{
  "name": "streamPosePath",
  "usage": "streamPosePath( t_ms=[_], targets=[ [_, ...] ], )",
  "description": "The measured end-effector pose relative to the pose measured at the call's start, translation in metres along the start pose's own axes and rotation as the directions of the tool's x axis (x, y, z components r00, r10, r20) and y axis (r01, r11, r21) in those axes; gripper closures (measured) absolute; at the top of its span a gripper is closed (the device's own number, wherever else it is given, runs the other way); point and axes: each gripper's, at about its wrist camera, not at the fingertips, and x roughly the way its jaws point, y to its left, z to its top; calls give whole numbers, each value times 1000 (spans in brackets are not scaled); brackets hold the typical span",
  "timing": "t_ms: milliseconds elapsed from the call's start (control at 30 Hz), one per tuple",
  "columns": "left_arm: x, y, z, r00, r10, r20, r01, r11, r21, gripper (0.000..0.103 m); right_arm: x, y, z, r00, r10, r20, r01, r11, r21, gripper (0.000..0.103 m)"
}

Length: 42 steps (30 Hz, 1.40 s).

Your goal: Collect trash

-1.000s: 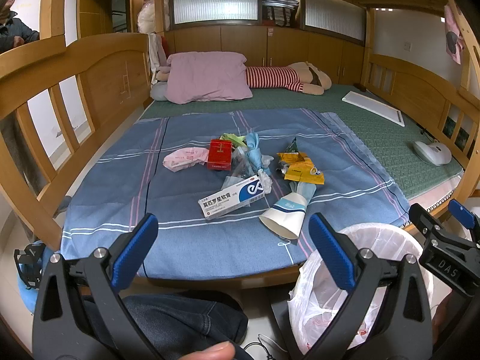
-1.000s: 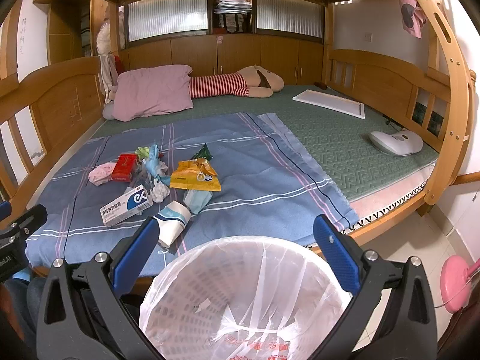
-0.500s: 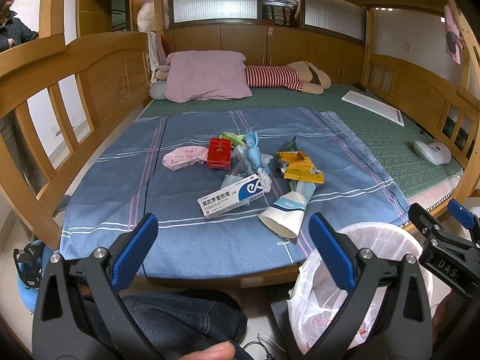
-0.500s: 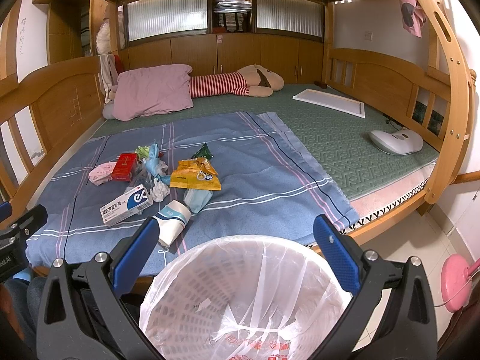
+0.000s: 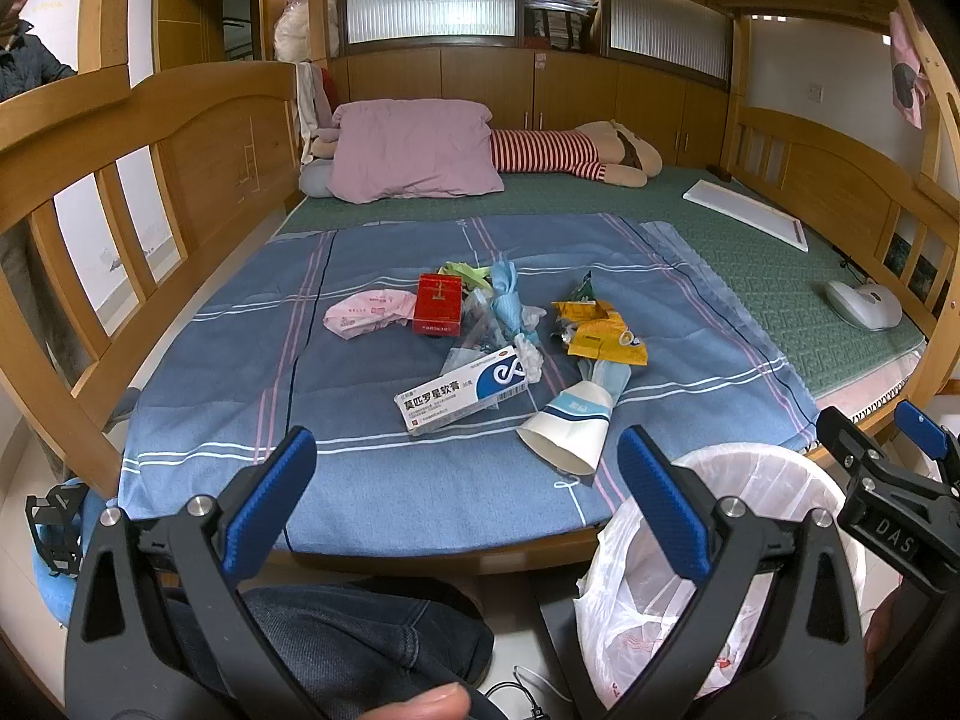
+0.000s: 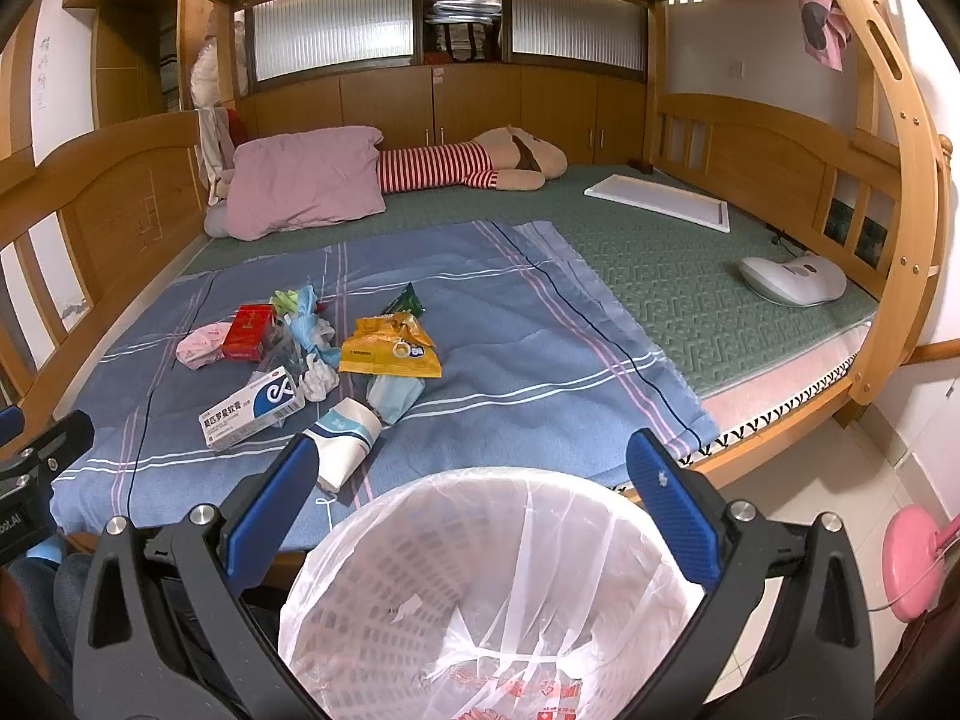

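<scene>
Paper cup lies nearest the lined bin, trash pile just beyond it on the bed. Left gripper and right gripper gape wide, empty. Risk: cup crushes or rolls off the edge.

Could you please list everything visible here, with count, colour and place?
ointment box: 1, white and blue, near edge of pile
paper cup: 1, white and blue, on its side, nearest bin
yellow wrapper: 1, yellow, right of pile
red box: 1, red, left of pile
pink packet: 1, pink, beside red box
sheet: 1, blue striped, under the trash
pillow: 1, pink, head of bed
bin: 1, white, plastic-lined, on the floor at the bed's edge
left gripper: open, empty
right gripper: open, above bin
</scene>
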Motion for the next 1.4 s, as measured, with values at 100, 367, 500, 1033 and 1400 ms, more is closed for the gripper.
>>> streamPosePath(
  t_ms=[100,367,500,1033,1400],
  targets=[
    [2,2,2,1000,-1,-2,1,1000,-1,3,0,0,0,1000,1,-1,-1,1000,0,3],
    [2,2,2,1000,-4,-4,4,1000,-2,3,0,-1,0,1000,1,-2,-1,1000,1,3],
    [7,1,-2,997,-65,-41,64,998,-19,3,0,-1,1,1000,0,-4,0,1000,2,3],
    [18,-3,-9,993,-61,-100,60,998,-11,3,9,-1,-14,1000,-1,-18,1,1000,6,3],
    [22,0,-8,992,-58,-110,56,998,-15,3,10,0,-10,1000,-1,-26,1,1000,6,3]
  ],
)
